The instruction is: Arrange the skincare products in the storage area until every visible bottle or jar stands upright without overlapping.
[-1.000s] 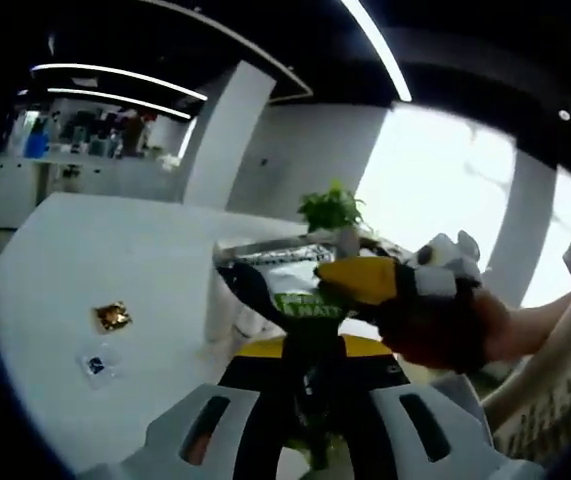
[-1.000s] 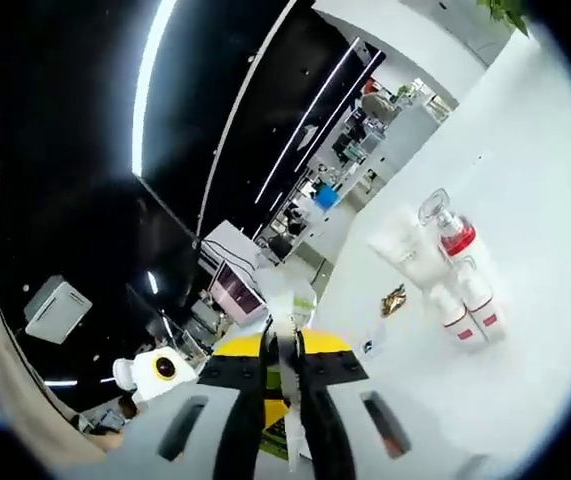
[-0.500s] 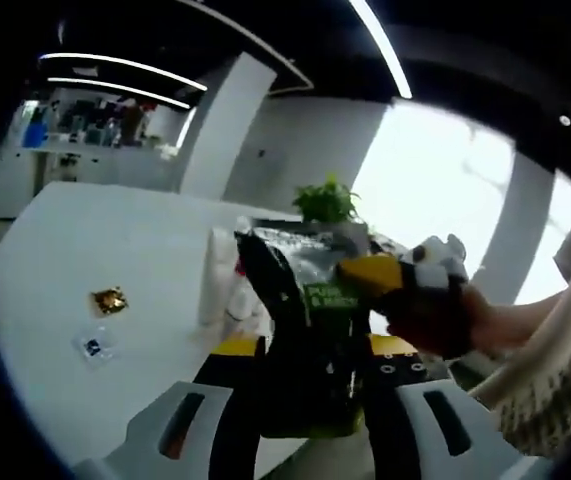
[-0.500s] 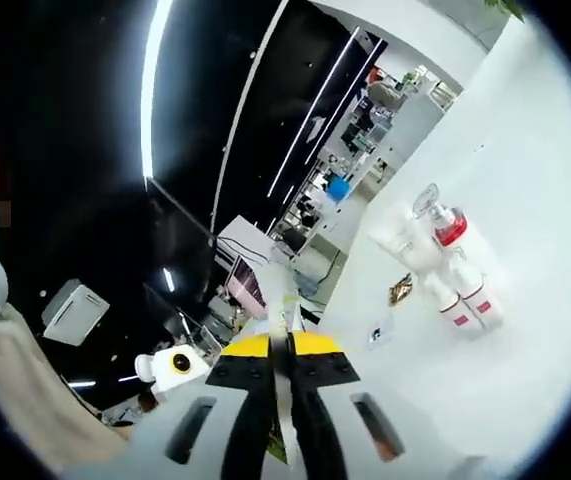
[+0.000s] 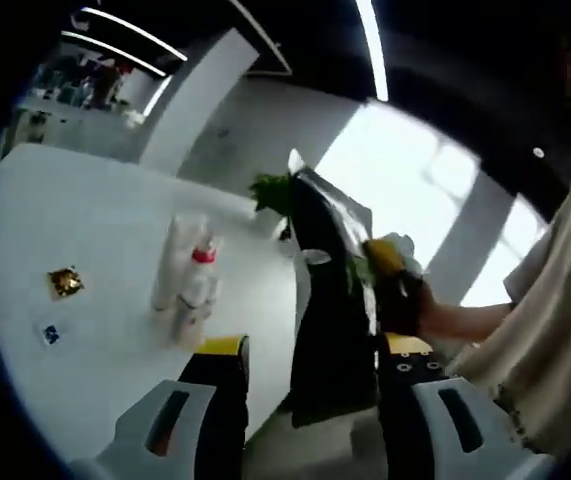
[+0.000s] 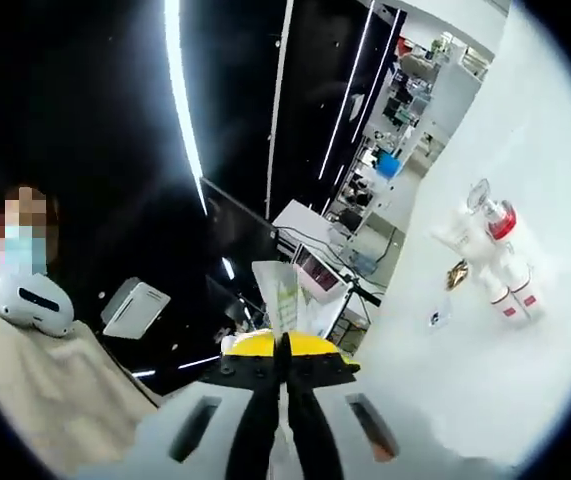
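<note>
— What has changed?
— The dark pouch [image 5: 330,330] now stands taller between the spread jaws of the left gripper [image 5: 310,375]; whether they touch it is unclear. The right gripper [image 6: 285,375] is pressed together on the pouch's edge (a thin sliver).
— The bottles [image 5: 190,285]?
— Upright, clustered on the white table [image 5: 85,230], labels too blurred to read.
</note>
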A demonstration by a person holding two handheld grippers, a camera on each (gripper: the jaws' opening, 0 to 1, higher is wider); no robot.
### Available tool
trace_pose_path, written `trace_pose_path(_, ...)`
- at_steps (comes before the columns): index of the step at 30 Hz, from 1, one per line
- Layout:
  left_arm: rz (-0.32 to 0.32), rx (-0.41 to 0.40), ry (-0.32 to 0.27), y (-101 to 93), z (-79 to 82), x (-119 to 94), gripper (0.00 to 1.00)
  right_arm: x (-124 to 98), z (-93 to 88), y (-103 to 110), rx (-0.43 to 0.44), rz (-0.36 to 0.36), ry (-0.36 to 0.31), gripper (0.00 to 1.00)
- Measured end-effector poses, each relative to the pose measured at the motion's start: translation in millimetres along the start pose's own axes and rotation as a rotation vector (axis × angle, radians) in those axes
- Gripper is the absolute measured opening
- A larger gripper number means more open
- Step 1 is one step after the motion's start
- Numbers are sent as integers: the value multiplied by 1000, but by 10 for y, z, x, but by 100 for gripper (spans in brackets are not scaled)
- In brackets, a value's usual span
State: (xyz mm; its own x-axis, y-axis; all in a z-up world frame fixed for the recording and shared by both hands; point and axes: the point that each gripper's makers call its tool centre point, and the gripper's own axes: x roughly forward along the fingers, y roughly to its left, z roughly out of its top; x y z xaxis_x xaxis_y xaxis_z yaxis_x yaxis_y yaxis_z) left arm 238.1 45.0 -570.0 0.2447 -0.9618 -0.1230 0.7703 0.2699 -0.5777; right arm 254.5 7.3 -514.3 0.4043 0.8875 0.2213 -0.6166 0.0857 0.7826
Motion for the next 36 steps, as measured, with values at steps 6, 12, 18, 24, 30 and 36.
trace_pose_path(6, -66, -52, -9, -163, 24, 39, 24, -27, 9, -2, -17, -18, 32, 1)
trace_pose_path(12, -83, -191, -50, -189, 51, 31, 1, -125, 39, -128, -47, -90, 28, 1)
trace_pose_path(18, -101, -246, -107, -242, 106, 60, 0, -134, 197, -119, -157, -110, -111, 4)
trace_pose_path(24, -134, -288, -173, -328, 178, 57, 0, -89, 175, -41, -62, -78, -192, 21)
trace_pose_path(30, -145, -329, -238, -322, 281, 26, 0, -41, -83, -94, -37, -93, -170, 22)
trace_pose_path(36, -134, -343, -307, -229, 483, -53, 0, -14, -233, -133, 1, -100, -175, 17)
